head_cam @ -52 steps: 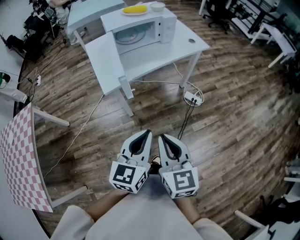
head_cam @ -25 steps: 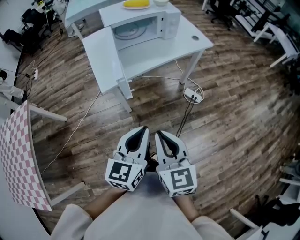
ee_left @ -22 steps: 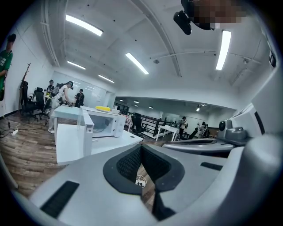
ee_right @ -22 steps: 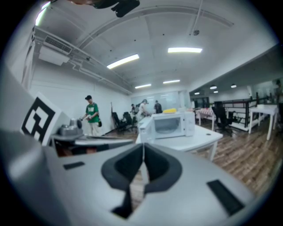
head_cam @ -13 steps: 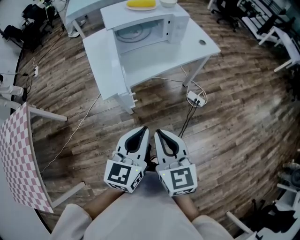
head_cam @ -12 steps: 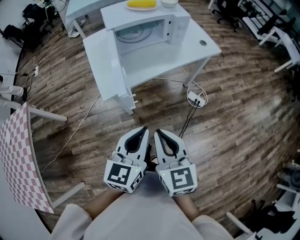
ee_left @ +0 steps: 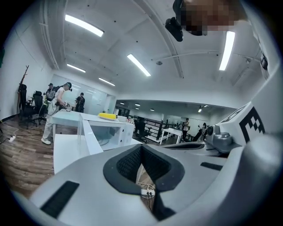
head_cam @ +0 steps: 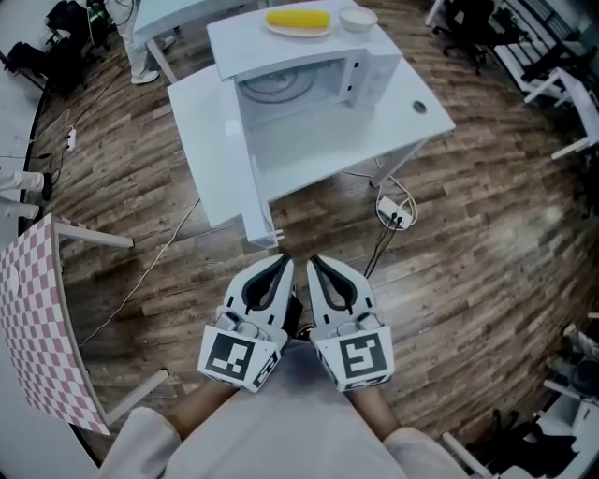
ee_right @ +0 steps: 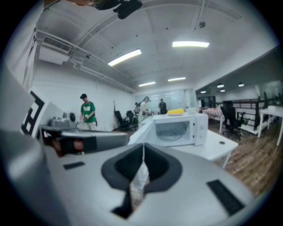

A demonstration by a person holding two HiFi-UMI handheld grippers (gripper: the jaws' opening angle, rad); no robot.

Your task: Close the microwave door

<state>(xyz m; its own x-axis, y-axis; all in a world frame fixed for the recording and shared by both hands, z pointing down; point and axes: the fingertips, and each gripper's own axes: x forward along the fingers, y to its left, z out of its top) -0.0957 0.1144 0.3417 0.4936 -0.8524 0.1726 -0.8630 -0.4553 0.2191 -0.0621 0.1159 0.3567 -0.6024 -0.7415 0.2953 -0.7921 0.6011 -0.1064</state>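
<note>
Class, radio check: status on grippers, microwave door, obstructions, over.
Left gripper, right gripper shut, empty. White microwave door wide open, untouched. Nothing visible in its path.

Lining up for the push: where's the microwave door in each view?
Head view: door upper left, swung open.
Left gripper view: door left of centre, nearly edge-on.
Right gripper view: door at centre, left of the cavity.
Shared landmark: the yellow corn on top of the microwave.
</note>
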